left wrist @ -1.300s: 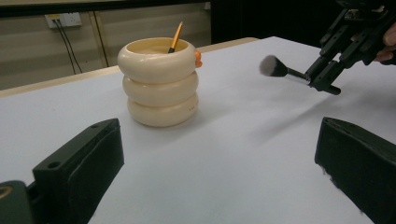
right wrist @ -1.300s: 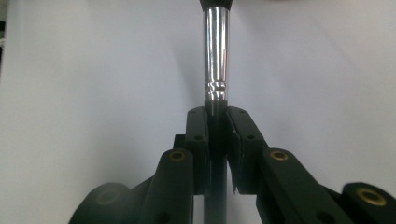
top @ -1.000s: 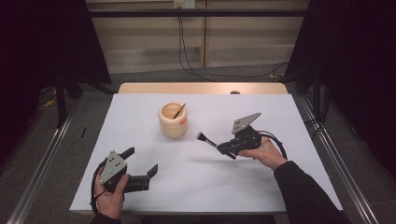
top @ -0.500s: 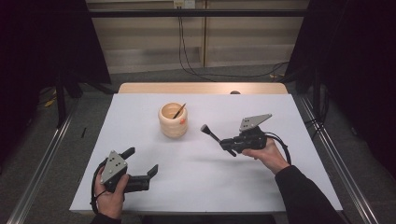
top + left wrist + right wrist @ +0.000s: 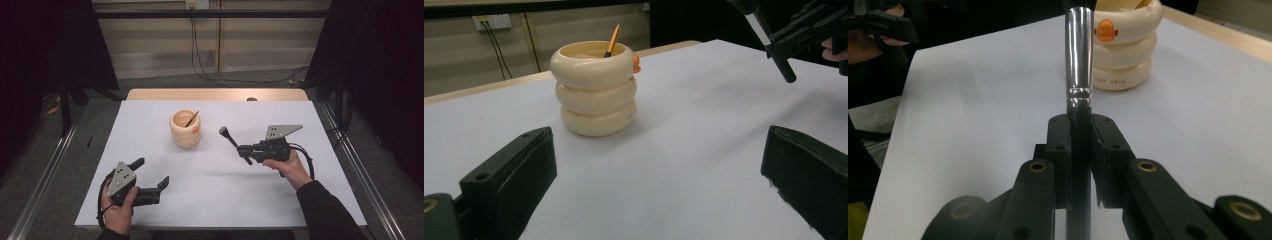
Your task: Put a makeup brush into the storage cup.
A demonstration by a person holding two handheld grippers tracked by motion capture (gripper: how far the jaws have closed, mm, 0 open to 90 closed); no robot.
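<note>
A cream holder (image 5: 185, 129) made of stacked rings stands mid-table with a thin orange-brown stick (image 5: 191, 119) leaning in it. To its right, above the table, my right gripper (image 5: 245, 150) is shut on the black handle of a brush (image 5: 231, 140). The brush's dark head points up and left toward the holder. In the right gripper view the jaws (image 5: 1080, 125) pinch the handle, and the silver ferrule (image 5: 1079, 55) rises in front of the holder (image 5: 1125, 45). My left gripper (image 5: 152, 171) rests at the front left, open, with nothing between its jaws (image 5: 654, 165). It faces the holder (image 5: 594, 90).
White table cover (image 5: 300, 200) with bare wood along the far edge (image 5: 215, 94). Metal rails run along both sides of the table. In the left gripper view the right gripper and brush (image 5: 774, 50) hang at the top right.
The right gripper has shifted slightly right and tilted, raising the brush head higher off the table. The left gripper has stayed where it was.
</note>
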